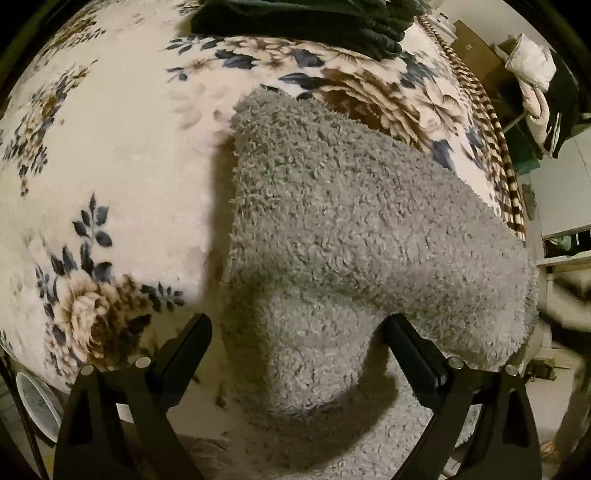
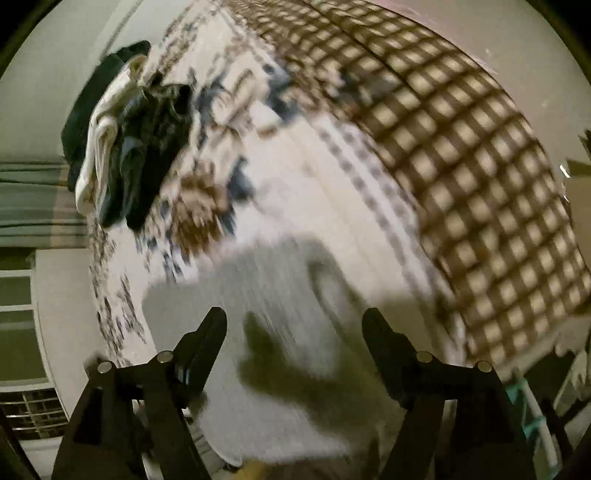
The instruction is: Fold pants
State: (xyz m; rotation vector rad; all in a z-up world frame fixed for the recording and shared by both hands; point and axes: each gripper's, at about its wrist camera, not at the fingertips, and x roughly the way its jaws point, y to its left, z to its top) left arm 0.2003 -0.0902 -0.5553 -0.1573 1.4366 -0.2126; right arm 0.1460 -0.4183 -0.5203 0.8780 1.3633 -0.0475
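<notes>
Grey fleecy pants (image 1: 332,229) lie folded on a floral blanket (image 1: 122,155), with an upper layer lying over a lower one at the near edge. My left gripper (image 1: 299,325) is open, its jaws spread on either side of the near grey fold, holding nothing. In the right wrist view the pants (image 2: 266,295) show as a blurred grey patch on the blanket. My right gripper (image 2: 295,321) is open just above them and empty. The right view is heavily motion-blurred.
A pile of dark clothes (image 1: 303,22) sits at the far end of the bed; it also shows in the right wrist view (image 2: 133,147) with a white garment. A brown checked cover (image 2: 461,166) lies to the right. The bed's right edge (image 1: 509,192) drops to cluttered floor.
</notes>
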